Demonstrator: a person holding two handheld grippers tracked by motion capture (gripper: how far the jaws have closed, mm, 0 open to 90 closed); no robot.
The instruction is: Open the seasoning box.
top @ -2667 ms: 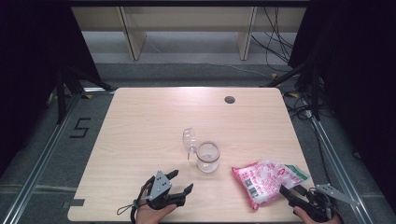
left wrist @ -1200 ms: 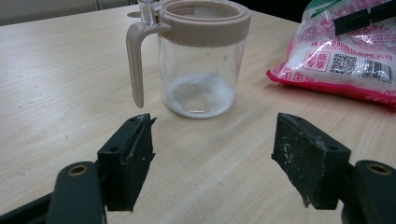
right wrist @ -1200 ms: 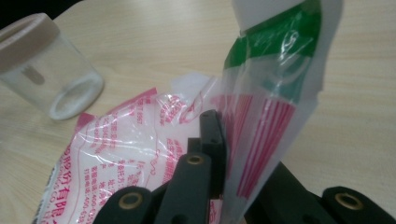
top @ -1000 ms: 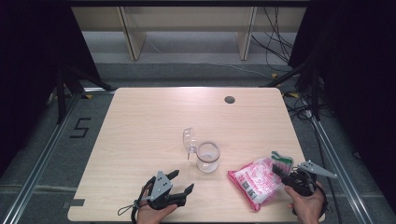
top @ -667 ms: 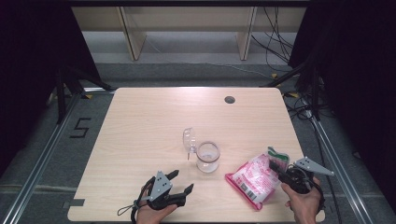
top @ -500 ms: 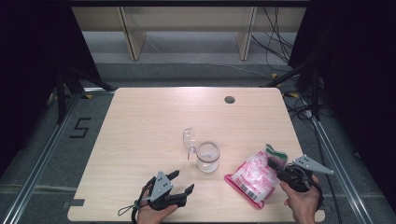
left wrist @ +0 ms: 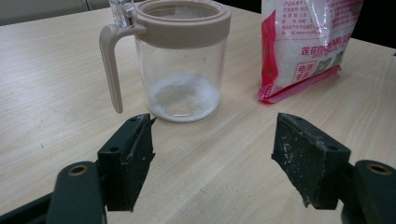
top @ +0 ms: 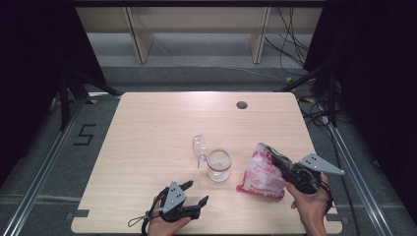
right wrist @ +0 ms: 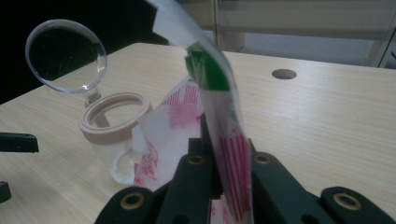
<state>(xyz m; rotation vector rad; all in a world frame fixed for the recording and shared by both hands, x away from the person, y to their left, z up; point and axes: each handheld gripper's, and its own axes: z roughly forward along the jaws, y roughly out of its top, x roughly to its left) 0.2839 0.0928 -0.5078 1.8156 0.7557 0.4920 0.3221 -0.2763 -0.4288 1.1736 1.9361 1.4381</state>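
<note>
- Right of the glass jar [top: 219,165], my right gripper [top: 287,169] pinches the pink bag [top: 260,172] by its top edge, its bottom resting on the table [top: 147,128].
- Just before the jar, my left gripper [top: 193,192] rests with jaws wide apart, holding nothing.
- Behind the jar's rim, its clear lid [top: 198,146] stands flipped up.

Both grippers, left [top: 195,192] and right [top: 280,164], are black with grey three-cornered top plates, brass-ringed screw holes, scuffed pads [left wrist: 301,161] and trailing black cables.
</note>
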